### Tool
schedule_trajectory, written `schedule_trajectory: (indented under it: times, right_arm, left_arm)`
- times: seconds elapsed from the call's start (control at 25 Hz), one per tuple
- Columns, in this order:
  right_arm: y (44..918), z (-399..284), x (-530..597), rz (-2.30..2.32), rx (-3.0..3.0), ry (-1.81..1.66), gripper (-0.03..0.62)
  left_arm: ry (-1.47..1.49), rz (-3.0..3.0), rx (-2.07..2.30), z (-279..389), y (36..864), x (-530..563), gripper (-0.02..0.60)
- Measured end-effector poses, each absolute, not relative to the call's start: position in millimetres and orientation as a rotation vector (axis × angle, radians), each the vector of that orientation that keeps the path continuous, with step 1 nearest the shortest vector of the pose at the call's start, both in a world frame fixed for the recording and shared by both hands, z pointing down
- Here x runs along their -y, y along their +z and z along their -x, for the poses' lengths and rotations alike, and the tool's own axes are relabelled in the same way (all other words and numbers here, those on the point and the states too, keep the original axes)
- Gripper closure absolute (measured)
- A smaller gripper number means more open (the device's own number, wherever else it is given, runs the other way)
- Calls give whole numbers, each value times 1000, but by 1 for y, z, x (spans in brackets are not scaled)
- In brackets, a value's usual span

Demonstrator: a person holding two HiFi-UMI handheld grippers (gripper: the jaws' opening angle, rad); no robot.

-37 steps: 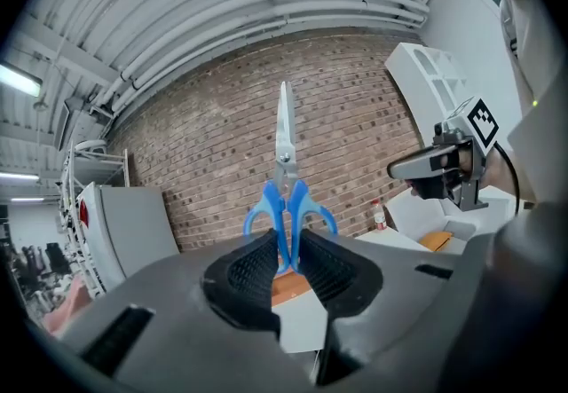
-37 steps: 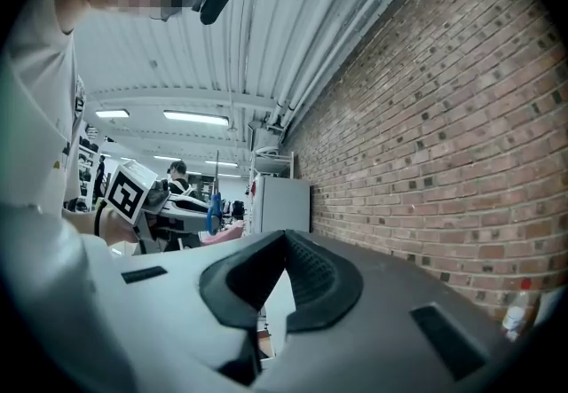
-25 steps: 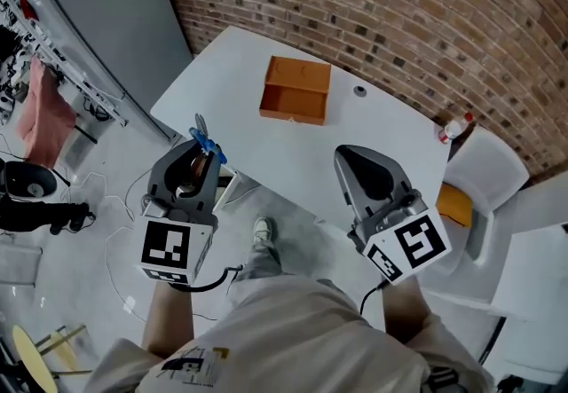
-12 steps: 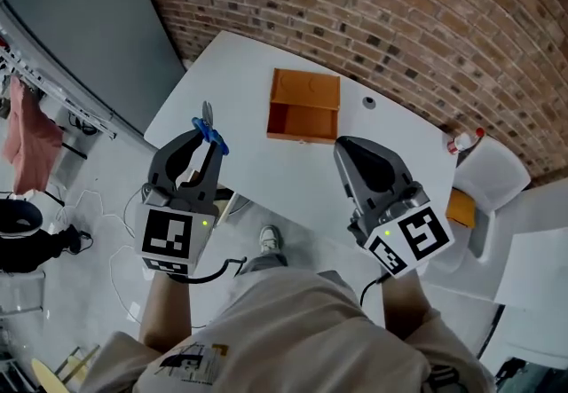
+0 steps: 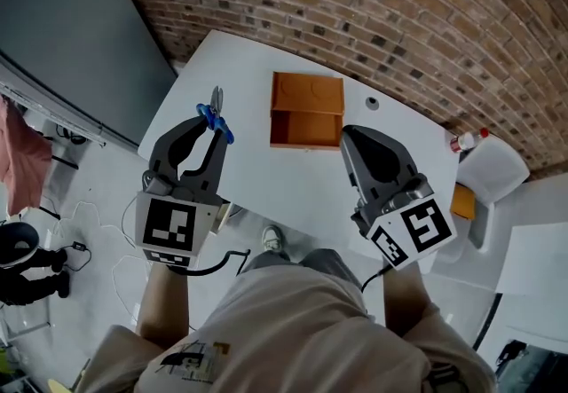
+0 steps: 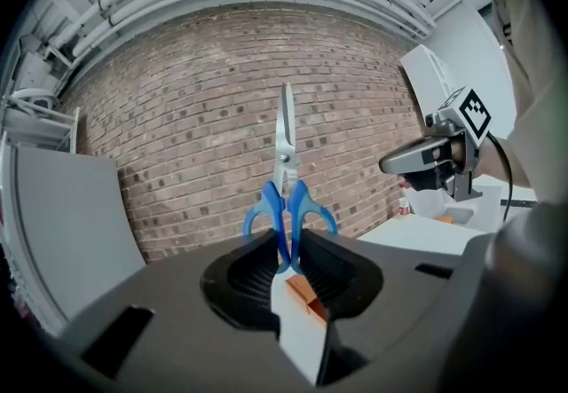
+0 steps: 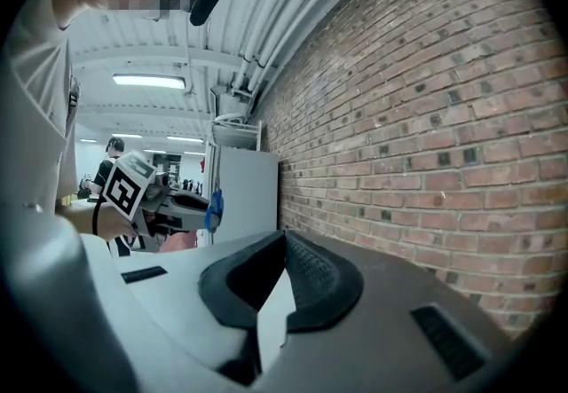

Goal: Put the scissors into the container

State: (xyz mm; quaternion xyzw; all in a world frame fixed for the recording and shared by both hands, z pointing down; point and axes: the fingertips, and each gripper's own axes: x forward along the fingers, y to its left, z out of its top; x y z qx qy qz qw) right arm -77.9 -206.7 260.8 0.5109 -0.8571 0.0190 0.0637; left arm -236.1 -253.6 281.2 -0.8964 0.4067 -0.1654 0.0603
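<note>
My left gripper (image 5: 211, 127) is shut on a pair of blue-handled scissors (image 5: 216, 114), held over the left part of the white table (image 5: 240, 72). In the left gripper view the scissors (image 6: 286, 196) stand upright, handles pinched between the jaws, steel blades pointing up. The orange container (image 5: 306, 110), an open box, sits on the table to the right of the scissors; a corner of the container (image 6: 304, 294) shows below the jaws. My right gripper (image 5: 353, 136) is shut and empty, hovering beside the container's right front corner. The right gripper view shows its closed jaws (image 7: 282, 245) and the left gripper (image 7: 191, 209) far off.
A brick wall (image 5: 399, 19) runs behind the table. A small grey round fitting (image 5: 372, 103) lies on the table right of the box. A bottle (image 5: 469, 139) and a white chair (image 5: 493, 171) stand at the right. A grey panel (image 5: 71, 19) stands at the left.
Both grippers have moved forward toward the table. The left one, still gripping the scissors, now reaches the table's left edge; the right one has come up beside the orange box.
</note>
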Motion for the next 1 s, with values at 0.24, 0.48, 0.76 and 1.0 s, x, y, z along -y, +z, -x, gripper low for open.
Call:
schedule_trajectory:
  times: [0.24, 0.48, 0.76, 1.0]
  right_arm:
    - [266, 69, 220, -1552, 2560, 66, 586]
    - [272, 46, 230, -1556, 2579, 113, 586]
    - [274, 19, 237, -1529, 2617, 127, 586]
    - [281, 1, 238, -1474, 2641, 144, 585]
  left_arm:
    - [-556, 2722, -1182, 225, 291, 272, 500]
    - [-653, 2674, -1105, 195, 298, 282, 500]
    - [-747, 2649, -1025, 149, 305, 293, 500]
    - [-849, 2604, -921, 108, 322, 302, 500]
